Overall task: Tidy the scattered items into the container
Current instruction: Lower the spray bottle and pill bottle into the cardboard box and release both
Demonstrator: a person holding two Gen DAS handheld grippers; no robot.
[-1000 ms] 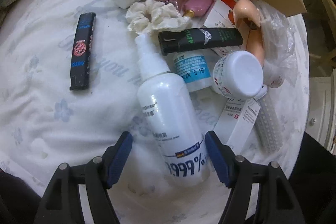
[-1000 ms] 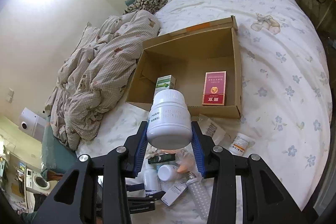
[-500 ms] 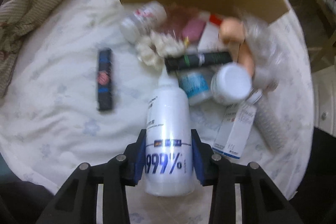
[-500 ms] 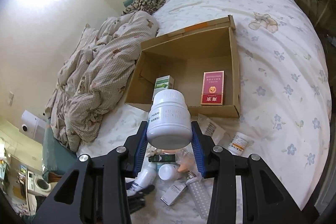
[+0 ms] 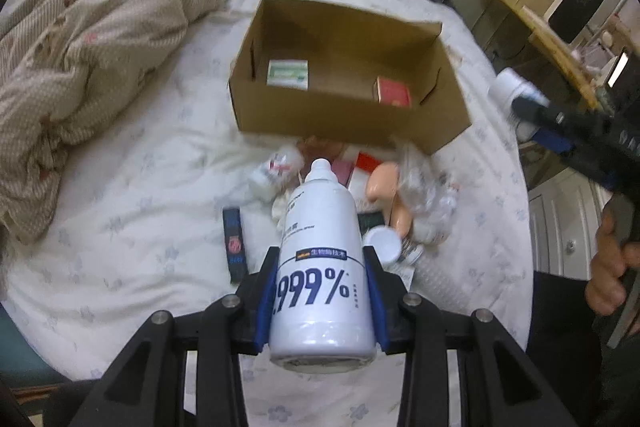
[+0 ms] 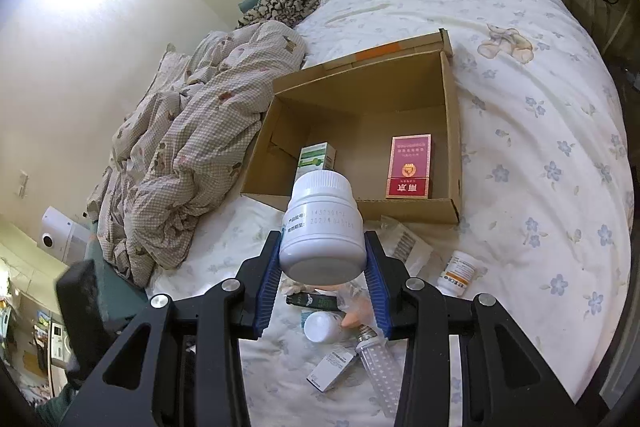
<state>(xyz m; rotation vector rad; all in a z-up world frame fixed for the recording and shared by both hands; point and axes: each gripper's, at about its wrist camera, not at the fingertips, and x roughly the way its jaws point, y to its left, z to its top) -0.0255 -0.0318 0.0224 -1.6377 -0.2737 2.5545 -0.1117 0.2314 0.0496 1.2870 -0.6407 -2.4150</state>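
The left gripper (image 5: 322,301) is clamped on a tall white spray bottle (image 5: 322,267), blue pads pressed on both sides of its lower body, nozzle pointing away from the gripper and the whole thing lifted clear of the bed (image 5: 120,187). Straight ahead of it, past the bottle's tip, sits the open cardboard box (image 5: 348,115) with a green-and-white carton (image 5: 288,73) on its floor to the left and a red pack (image 5: 394,91) to the right. Between the gripper and the box is the leftover pile: a black lighter (image 5: 233,241) off to the left, a small white bottle (image 5: 272,169) just beyond the nozzle, and a white jar (image 5: 383,243) right beside the right finger. The right gripper (image 6: 322,281) is closed around a squat white pill bottle (image 6: 322,227), cap facing away, held up in the air. The same box (image 6: 454,131) lies just ahead of it, and a small orange-labelled bottle (image 6: 456,273) rests on the sheet off to its right.
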